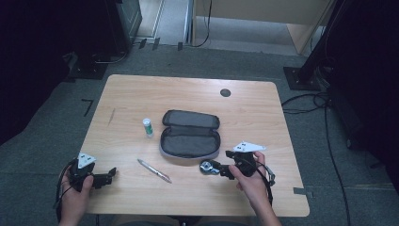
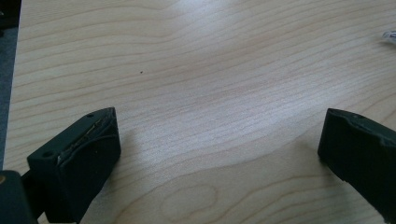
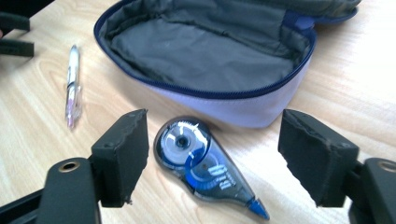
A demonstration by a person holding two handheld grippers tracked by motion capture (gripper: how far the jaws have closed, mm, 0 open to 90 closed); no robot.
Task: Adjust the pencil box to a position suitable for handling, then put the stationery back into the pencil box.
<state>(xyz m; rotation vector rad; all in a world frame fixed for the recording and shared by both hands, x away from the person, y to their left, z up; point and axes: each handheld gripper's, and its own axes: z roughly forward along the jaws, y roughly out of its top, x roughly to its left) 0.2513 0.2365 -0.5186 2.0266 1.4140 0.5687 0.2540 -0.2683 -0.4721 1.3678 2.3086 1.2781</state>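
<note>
Nearest to us in the right gripper view, the two black jaws of our right gripper [image 3: 212, 156] stand released, wide apart, with the correction tape dispenser [image 3: 204, 165] lying flat on the wood between them, and neither pad touches it. The dispenser is a clear, dark teardrop shell with blue wheels inside, its blue tip pointing toward the lower right of that view. Just beyond it lies the pencil case [image 3: 205, 56], zipped open, its grey lining showing and its pale outer wall close to the dispenser's rounded end, though we cannot tell whether the two touch. To the left of the case in that view lies a pen [image 3: 73, 86], flat on the table [image 3: 364, 84] and well apart from the dispenser. In the high view our right gripper [image 1: 221, 168] sits near the front right of the table, aimed left at the dispenser [image 1: 207, 167], which rests just in front of the open case [image 1: 190, 134]. The pen [image 1: 154, 170] lies left of the dispenser, and a small white tube with a green band [image 1: 147, 127] lies left of the case. Our left gripper [image 1: 111, 175] rests at the front left corner of the table, and in the left gripper view its jaws are likewise released, spread wide over bare wood [image 2: 210, 93] with nothing between them
</note>
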